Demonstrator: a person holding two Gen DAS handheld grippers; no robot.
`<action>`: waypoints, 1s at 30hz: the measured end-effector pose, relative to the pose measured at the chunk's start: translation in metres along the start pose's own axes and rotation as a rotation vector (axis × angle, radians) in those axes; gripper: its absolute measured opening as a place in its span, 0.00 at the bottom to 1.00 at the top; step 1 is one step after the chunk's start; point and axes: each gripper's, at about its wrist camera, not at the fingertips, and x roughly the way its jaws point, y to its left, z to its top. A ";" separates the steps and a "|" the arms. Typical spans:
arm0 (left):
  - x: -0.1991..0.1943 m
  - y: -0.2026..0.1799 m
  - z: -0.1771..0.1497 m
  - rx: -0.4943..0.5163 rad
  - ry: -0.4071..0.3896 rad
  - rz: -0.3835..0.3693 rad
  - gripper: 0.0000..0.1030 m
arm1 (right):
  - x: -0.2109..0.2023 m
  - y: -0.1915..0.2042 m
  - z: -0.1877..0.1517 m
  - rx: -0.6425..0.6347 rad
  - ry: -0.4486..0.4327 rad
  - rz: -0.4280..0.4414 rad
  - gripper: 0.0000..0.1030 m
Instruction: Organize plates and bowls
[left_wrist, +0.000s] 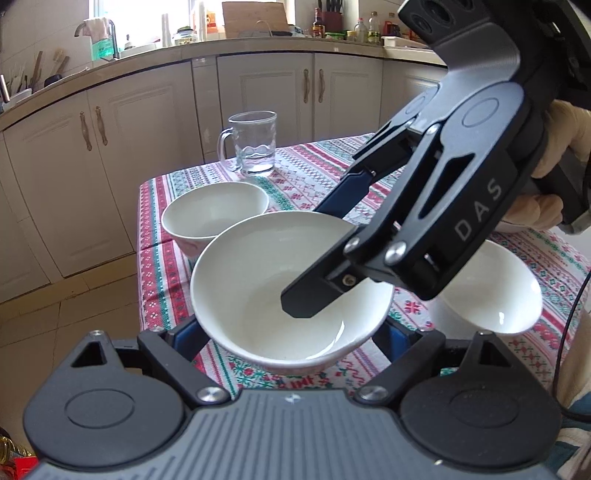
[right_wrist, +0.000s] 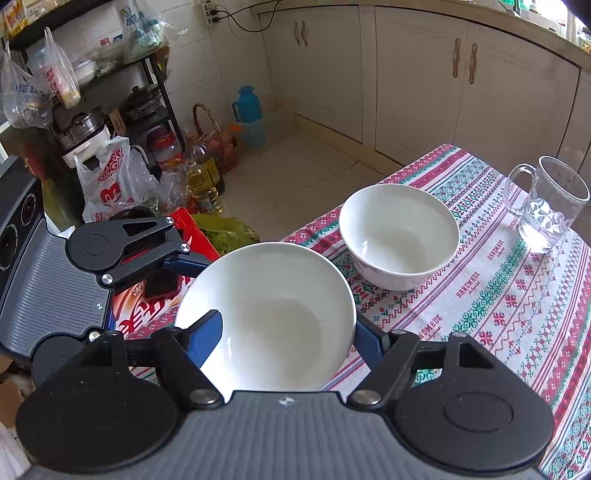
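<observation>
The right claw (left_wrist: 314, 258) clamps the near bowl's (left_wrist: 258, 280) rim, the left claw (right_wrist: 192, 273) open beside it, the far bowl (left_wrist: 216, 214) just beyond.

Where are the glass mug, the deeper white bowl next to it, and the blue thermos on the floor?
glass mug (right_wrist: 546, 210): right wrist view, on its clear side wall.
deeper white bowl (right_wrist: 399, 236): right wrist view, on its inner wall.
blue thermos (right_wrist: 248, 105): right wrist view, on its body.

Left gripper (left_wrist: 291, 332) jaws spread, right gripper (left_wrist: 314, 254) jaws clamped
</observation>
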 end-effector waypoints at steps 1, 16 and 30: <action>-0.002 -0.002 0.001 0.003 0.002 -0.005 0.89 | -0.004 0.001 -0.002 0.004 -0.003 0.001 0.78; -0.026 -0.048 0.021 0.072 -0.004 -0.086 0.89 | -0.068 0.011 -0.041 0.020 -0.052 -0.042 0.78; -0.013 -0.095 0.031 0.108 0.005 -0.169 0.90 | -0.113 -0.001 -0.086 0.083 -0.092 -0.117 0.78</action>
